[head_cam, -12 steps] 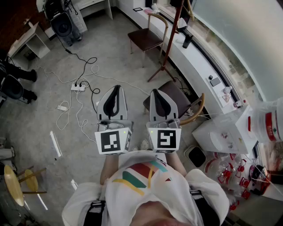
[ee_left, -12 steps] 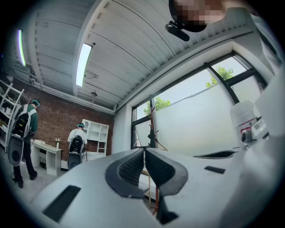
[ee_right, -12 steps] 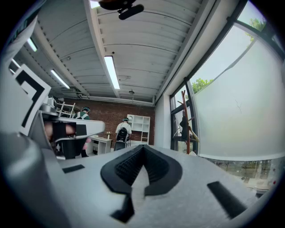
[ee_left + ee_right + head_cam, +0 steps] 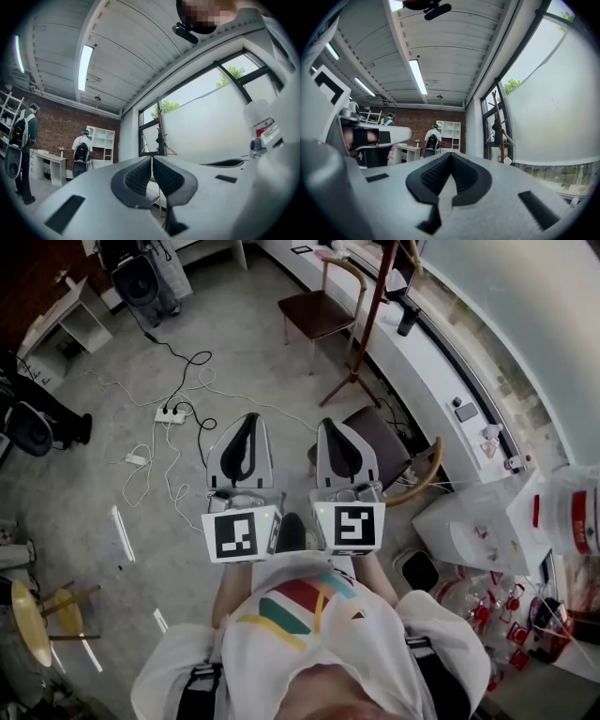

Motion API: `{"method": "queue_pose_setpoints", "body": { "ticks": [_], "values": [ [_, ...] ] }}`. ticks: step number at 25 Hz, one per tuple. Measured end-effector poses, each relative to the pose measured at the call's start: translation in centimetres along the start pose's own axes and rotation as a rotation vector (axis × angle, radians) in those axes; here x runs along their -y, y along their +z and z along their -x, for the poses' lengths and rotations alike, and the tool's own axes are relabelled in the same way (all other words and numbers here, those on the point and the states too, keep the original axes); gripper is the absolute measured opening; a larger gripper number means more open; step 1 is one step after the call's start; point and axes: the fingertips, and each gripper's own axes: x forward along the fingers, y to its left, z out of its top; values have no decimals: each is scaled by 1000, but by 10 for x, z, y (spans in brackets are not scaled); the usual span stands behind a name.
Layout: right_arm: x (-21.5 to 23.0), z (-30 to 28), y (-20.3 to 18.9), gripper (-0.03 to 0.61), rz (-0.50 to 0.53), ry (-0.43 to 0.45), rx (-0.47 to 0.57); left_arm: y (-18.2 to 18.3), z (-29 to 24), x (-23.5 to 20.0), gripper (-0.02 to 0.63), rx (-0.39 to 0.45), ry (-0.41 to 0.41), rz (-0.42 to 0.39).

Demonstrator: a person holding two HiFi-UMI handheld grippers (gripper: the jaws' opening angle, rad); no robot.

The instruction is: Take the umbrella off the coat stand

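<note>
Two hand-held tools, the left gripper and the right gripper, sit side by side at the centre of the head view. Each has its jaws clenched together on nothing, and both gripper views show the pads meeting with no object between them. The coat stand, a reddish pole on splayed feet, rises at the upper right of the frame beside the long white counter. A slim dark item hanging on it is judged to be the umbrella. It hangs well apart from both grippers, with a wooden chair between.

Progress: no part of the task appears done; the approach, the grasp and the lift-off all remain.

Containers:
- A white box at the right of the frame, its contents hidden.
- A translucent jug with a red label at the far right edge, its fill not discernible.
- A small bin at the lower right, its inside too dark to read.
</note>
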Motion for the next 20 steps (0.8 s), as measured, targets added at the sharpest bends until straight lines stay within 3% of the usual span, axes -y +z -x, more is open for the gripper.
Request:
{"method": "queue_pose_setpoints", "body": {
  "ticks": [4, 11, 20],
  "values": [
    [0, -9, 2, 0, -30, 23, 18, -4, -14, -14, 11, 4, 26, 18],
    [28, -48, -3, 0, 35, -26, 34, -8, -63, -23, 12, 59, -10, 47],
    [39, -143, -28, 0, 26, -81, -9, -38, -155, -77, 12, 46, -41, 89]
  ]
}}
